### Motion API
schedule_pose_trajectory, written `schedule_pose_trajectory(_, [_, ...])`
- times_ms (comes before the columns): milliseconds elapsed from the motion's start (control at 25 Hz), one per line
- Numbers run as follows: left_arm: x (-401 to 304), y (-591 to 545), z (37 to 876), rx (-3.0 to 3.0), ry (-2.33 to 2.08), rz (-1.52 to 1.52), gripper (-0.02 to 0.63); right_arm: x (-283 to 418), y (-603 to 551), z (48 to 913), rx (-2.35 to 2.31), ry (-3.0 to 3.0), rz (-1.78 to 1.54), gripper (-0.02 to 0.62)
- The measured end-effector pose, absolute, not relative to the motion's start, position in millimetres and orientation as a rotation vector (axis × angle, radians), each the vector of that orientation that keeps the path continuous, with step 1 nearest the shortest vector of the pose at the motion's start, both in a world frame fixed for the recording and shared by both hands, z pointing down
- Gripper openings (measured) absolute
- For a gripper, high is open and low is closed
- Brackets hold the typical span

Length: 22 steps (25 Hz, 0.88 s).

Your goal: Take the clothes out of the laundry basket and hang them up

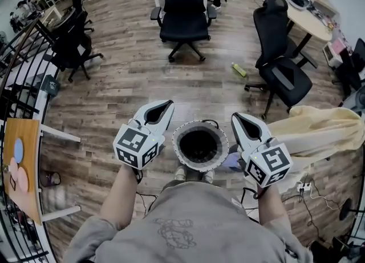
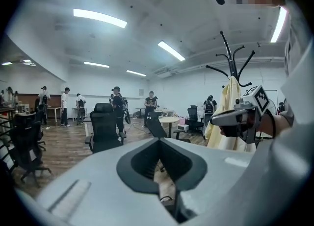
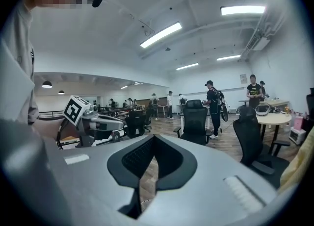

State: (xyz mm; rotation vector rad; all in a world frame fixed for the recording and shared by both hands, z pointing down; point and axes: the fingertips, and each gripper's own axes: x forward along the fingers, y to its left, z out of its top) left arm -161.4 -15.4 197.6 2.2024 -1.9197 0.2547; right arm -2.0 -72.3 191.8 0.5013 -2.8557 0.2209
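Note:
A round laundry basket with a pale rim stands on the wood floor at the person's feet; its inside looks dark and I see no clothes in it. My left gripper hovers just left of the rim and my right gripper just right of it. Both have their jaws together with nothing held. A yellow garment hangs at the right, on a black coat rack in the left gripper view. Each gripper view looks out level across the room over its own closed jaws.
Black office chairs stand ahead, beside a round table. A black railing and a wooden board line the left. A yellow-green object lies on the floor. Cables and a power strip are at right.

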Motion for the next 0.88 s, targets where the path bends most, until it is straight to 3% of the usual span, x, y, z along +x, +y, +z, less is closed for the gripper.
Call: schedule_pose_trajectory(880, [-152.7,-23.4,182.0,2.226,-1.894,0.157,0.000,8.7,-91.8,178.5,0.563,-2.884,0.210,0.025])
